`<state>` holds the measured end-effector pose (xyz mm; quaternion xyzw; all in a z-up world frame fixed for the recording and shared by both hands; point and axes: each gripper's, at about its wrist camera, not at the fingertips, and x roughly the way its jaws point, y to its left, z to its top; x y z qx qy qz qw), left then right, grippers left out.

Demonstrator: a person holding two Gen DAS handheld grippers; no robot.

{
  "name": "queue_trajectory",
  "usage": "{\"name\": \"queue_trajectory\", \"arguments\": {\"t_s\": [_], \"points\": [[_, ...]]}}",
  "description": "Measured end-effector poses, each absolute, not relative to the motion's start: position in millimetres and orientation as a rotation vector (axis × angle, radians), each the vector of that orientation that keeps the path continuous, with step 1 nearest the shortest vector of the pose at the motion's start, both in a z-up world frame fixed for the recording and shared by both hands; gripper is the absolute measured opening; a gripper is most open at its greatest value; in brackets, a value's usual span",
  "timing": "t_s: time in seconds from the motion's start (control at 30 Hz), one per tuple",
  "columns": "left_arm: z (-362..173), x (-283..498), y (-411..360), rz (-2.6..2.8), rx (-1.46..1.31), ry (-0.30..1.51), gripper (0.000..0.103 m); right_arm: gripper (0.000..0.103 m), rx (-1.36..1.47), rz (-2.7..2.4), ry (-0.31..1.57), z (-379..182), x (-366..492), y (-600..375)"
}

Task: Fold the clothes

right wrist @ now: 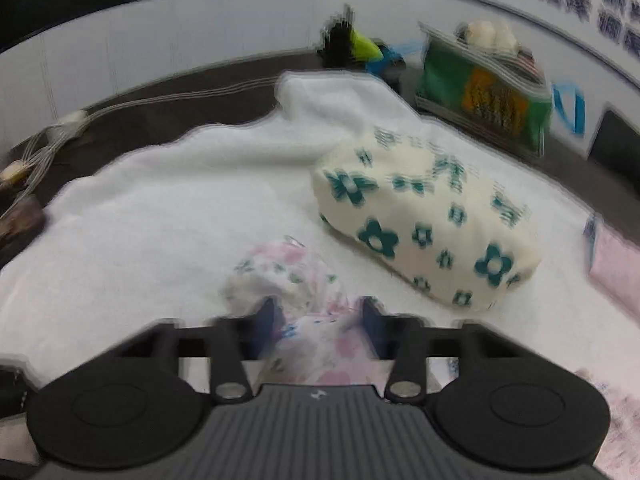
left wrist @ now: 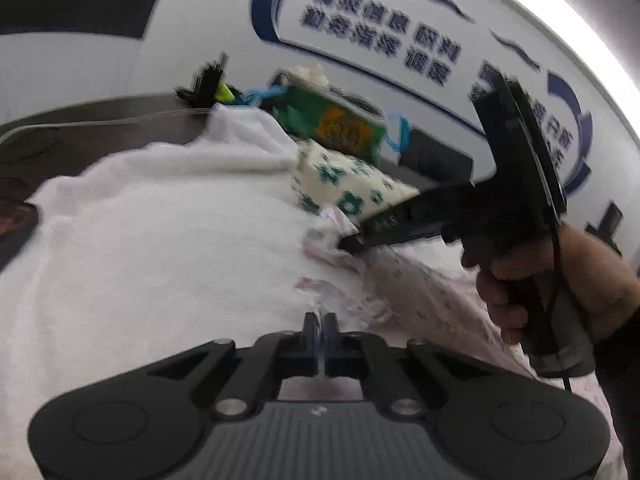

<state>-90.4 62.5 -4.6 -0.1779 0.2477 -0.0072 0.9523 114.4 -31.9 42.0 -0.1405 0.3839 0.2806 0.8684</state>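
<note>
On the white towel-covered tabletop [right wrist: 160, 208], I hold the pink floral garment [right wrist: 280, 272] with both tools. My left gripper [left wrist: 320, 330] has its jaws pressed together, seemingly pinching a thin edge of the cloth, though blur makes that hard to confirm. My right gripper [right wrist: 318, 320] is clamped on a bunched wad of the same fabric, jaws narrowly apart around it; the left view shows a hand [left wrist: 560, 280] driving it in from the right. A folded cream roll with teal flowers [right wrist: 424, 228] lies just beyond, a green packet [right wrist: 484, 100] farther back. The risk I see: the thin pinch could slip under tension, or the bunched grip could drag extra layers and spoil the fold.
</note>
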Motion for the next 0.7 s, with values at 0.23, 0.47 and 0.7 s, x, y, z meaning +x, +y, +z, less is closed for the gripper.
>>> {"name": "queue_trajectory", "arguments": {"t_s": [0.23,0.47,0.7], "points": [[6.0,-118.2,96.6,0.068,-0.440,0.352,0.000,0.002,-0.219,0.602,0.714,56.5,90.6,-22.1],[23.5,-144.8,141.3,0.188,-0.471,0.262,0.000,0.001,-0.185,0.628,0.681,74.4,93.5,17.0],[14.4,-155.5,151.2,0.229,-0.472,0.277,0.036,0.028,-0.276,0.659,0.746,48.9,93.7,64.1]]}}
